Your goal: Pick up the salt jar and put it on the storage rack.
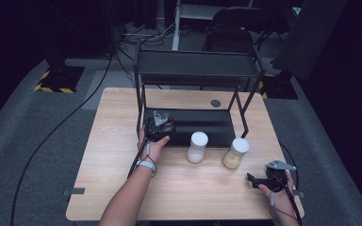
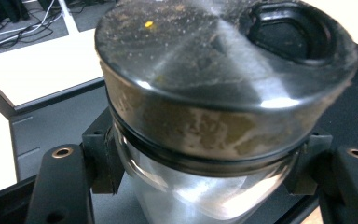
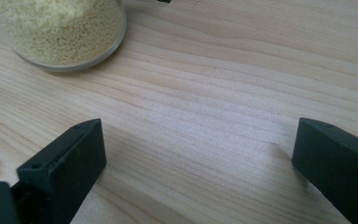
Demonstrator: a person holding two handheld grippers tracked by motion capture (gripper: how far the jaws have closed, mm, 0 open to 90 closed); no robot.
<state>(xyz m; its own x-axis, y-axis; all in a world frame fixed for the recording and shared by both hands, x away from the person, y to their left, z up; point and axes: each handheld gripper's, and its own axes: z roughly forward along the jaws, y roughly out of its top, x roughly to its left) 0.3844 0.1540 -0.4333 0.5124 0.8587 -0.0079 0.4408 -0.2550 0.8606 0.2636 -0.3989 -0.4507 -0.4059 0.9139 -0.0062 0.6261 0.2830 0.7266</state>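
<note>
Clear glass jar (image 2: 200, 196) with a dusty black lid (image 2: 214, 70), clamped just under the lid between the left gripper's (image 2: 205, 172) jaws, over the black shelf (image 1: 212, 127). Left hand (image 1: 153, 146) reaching forward, forearm stretched across the table (image 1: 113, 155). Right gripper (image 3: 196, 163) low over the wood, jaws wide, nothing between; grain-filled jar (image 3: 60, 32) beyond the left jaw.

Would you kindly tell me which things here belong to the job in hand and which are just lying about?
In the job:
- black-lidded glass jar, clamped in the left gripper
- black two-tier shelf
- white jar
- jar of yellow grains
- right gripper, open over the table

Lying about:
- folding chair
- floor cables
</note>
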